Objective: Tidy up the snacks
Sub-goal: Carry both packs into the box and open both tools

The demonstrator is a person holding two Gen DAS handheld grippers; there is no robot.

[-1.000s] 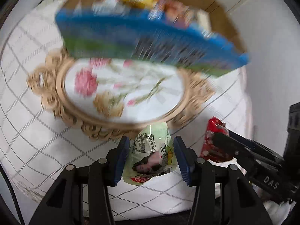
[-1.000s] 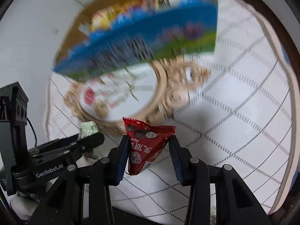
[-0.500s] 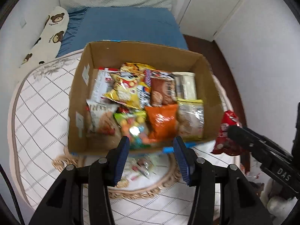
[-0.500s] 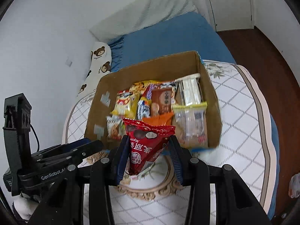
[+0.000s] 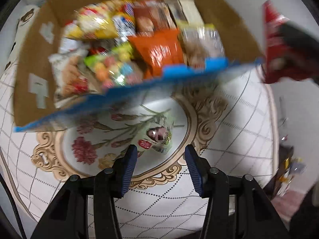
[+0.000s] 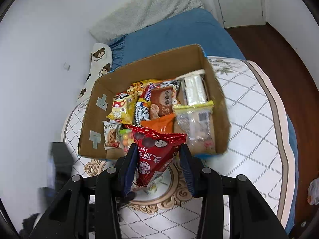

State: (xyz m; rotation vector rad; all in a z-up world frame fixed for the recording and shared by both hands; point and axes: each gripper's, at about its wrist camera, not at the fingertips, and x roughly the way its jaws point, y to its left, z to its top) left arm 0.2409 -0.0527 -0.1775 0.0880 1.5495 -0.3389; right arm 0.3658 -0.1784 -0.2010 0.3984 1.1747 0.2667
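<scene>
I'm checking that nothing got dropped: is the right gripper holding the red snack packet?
Yes, in the right wrist view the red snack packet sits pinched between the pads of the right gripper, in front of the cardboard box.

Motion blur smears the cardboard box [image 5: 35, 63] and its snack packets [image 5: 159, 49] beyond reading.

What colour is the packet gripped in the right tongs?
Red, with white lettering; the snack packet shows best in the right wrist view.
</scene>
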